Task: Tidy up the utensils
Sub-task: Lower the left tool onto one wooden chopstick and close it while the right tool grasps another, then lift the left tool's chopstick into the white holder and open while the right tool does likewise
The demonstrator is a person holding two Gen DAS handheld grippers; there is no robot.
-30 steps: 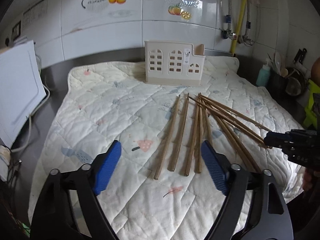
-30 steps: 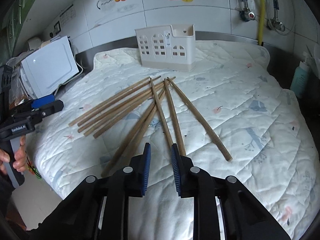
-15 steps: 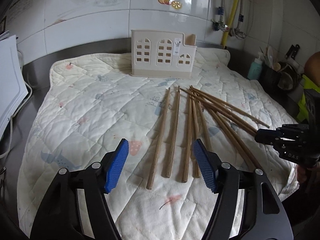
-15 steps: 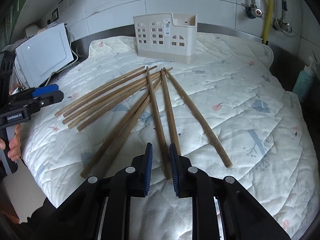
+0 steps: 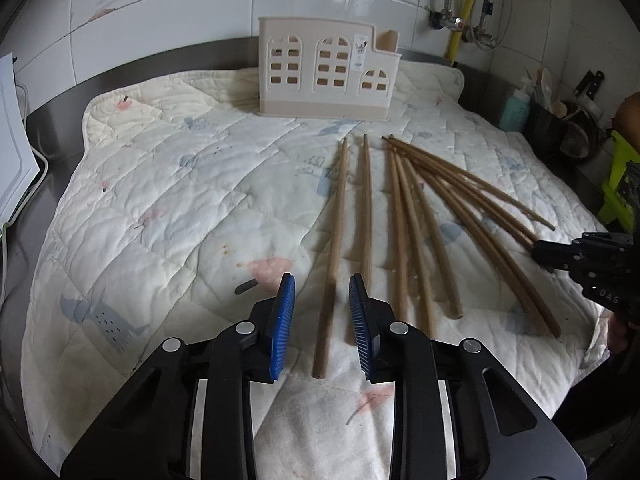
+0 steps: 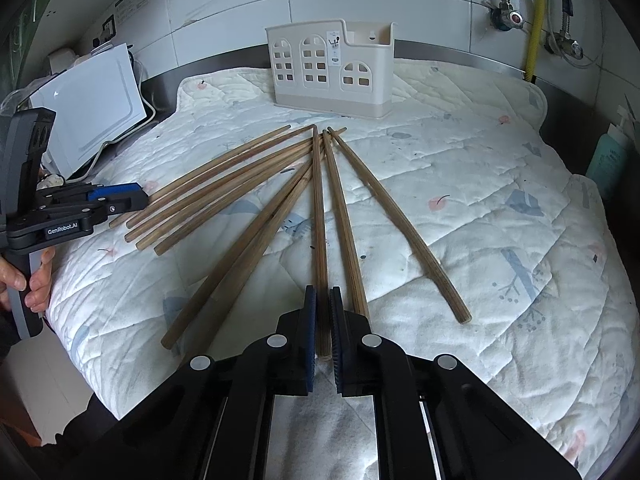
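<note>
Several long wooden chopsticks [image 5: 404,216] lie fanned out on a quilted white mat [image 5: 168,208]; they also show in the right wrist view [image 6: 256,176]. A cream utensil holder [image 5: 326,72] with arched windows stands at the mat's far edge and shows in the right wrist view [image 6: 332,68]. My left gripper [image 5: 322,292] is partly open, its blue pads either side of the leftmost chopstick [image 5: 332,256], not touching it. My right gripper [image 6: 323,300] has closed narrowly around the near end of one chopstick [image 6: 319,240], which lies on the mat.
A white appliance [image 6: 92,100] with a cable sits left of the mat. A teal bottle [image 5: 514,106] and a dark pot of utensils [image 5: 560,128] stand at the right. A yellow pipe and valves [image 6: 536,20] run down the tiled wall.
My left gripper moved forward over the leftmost chopstick and its jaws narrowed from wide open. My right gripper moved forward and closed further around a chopstick's near end.
</note>
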